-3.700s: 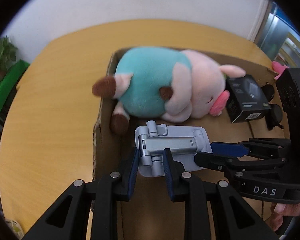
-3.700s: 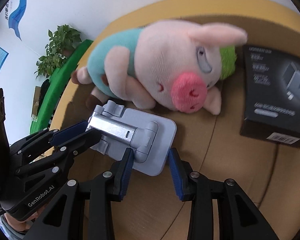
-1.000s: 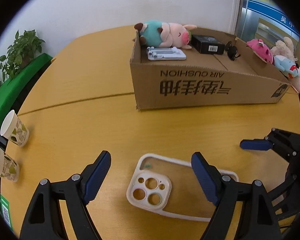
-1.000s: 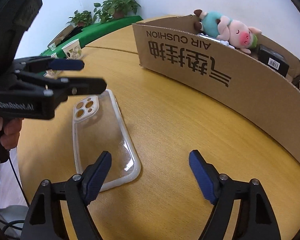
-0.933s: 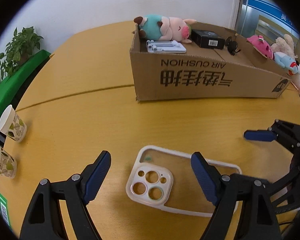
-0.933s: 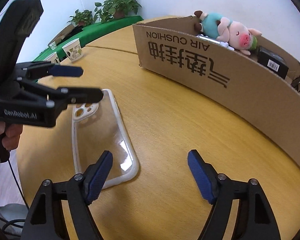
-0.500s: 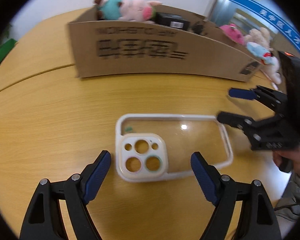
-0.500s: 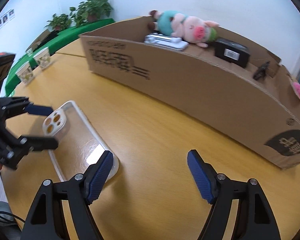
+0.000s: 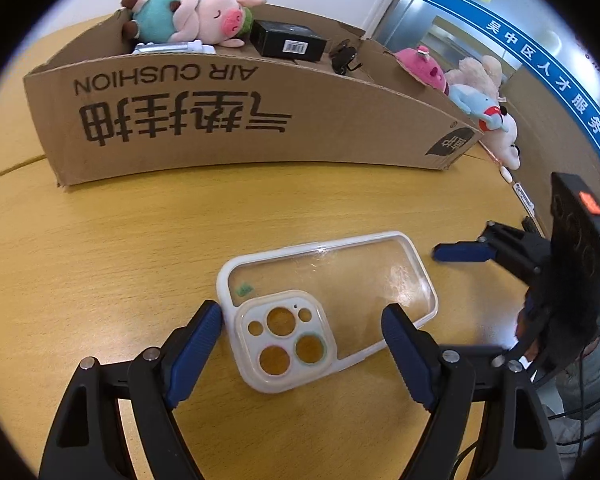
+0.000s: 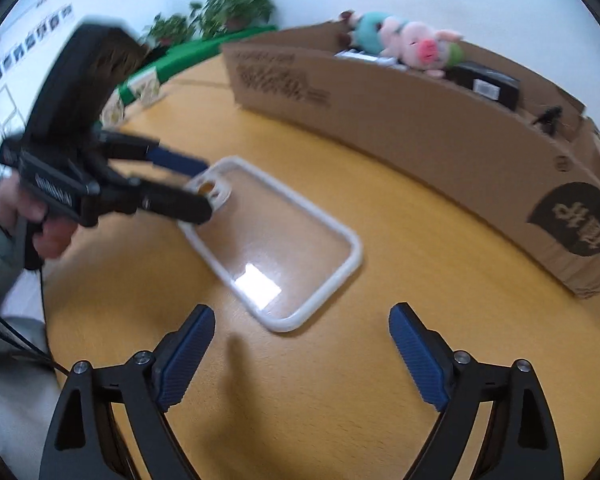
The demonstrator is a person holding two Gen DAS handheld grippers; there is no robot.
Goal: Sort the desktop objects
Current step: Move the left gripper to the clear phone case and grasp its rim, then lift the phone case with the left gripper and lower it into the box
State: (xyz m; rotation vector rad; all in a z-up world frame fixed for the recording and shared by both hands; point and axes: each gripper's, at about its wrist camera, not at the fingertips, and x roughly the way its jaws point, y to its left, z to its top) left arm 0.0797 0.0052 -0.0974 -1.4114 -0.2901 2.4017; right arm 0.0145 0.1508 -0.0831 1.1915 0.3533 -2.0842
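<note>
Item: phone case (image 9: 324,300), clear w/ white rim; flat on table (image 9: 100,260), in front of box (image 9: 220,120); light, bendy, slick back, prob; grip long rim edges. Left tongs (image 9: 302,332) wide, straddling camera end, no contact; right tongs (image 10: 302,344) opening, empty, near other end.

The left tongs (image 9: 302,344) are standing wide, straddling the camera end of a clear phone case (image 9: 324,306) that is lying flat on the tabletop (image 9: 120,248). The right tongs (image 9: 460,252) are opening just beyond the case's far end, nothing between them. A cardboard box (image 9: 240,128) is sitting farther ahead.
</note>
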